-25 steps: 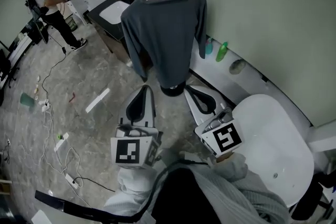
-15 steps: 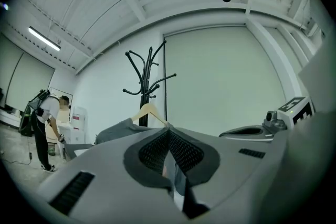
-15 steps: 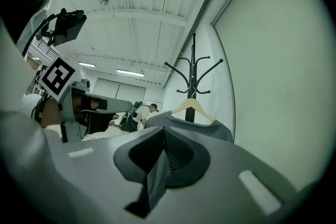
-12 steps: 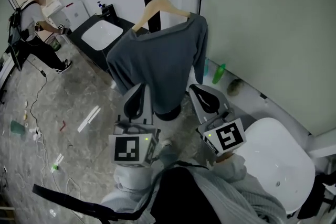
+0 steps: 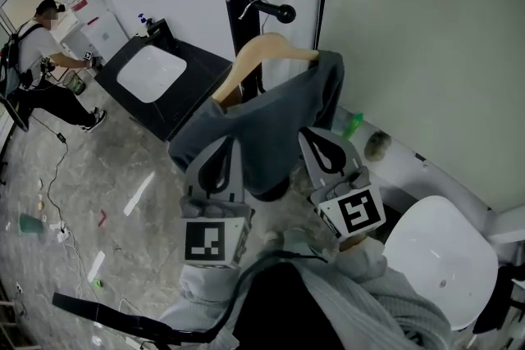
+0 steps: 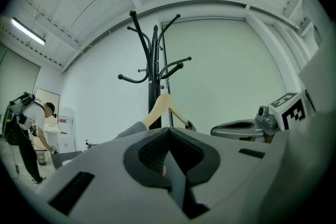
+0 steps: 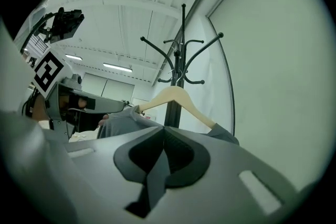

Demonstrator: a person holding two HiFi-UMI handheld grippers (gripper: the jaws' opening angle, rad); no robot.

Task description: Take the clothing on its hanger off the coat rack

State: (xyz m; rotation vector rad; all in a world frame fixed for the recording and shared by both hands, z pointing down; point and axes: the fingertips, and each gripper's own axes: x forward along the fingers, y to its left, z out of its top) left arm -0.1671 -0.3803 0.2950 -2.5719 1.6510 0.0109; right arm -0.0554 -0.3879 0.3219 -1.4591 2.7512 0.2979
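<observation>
The rack [image 5: 239, 20] runs off the head view's top edge, and its foot is hidden behind the shirt [image 5: 279, 115]. The shirt covers both ends of the hanger [image 5: 275, 49], whose hook is too thin to tell which peg holds it. The left gripper [image 5: 223, 145] and right gripper [image 5: 312, 135], jaws together, overlap the shirt's hem; whether they touch it cannot be told. In each gripper view the gripper's own body blocks most of the shirt. A bottle [image 5: 353, 125] is partly hidden behind the right gripper. The far person [image 5: 33, 70] is cut by the left edge.
</observation>
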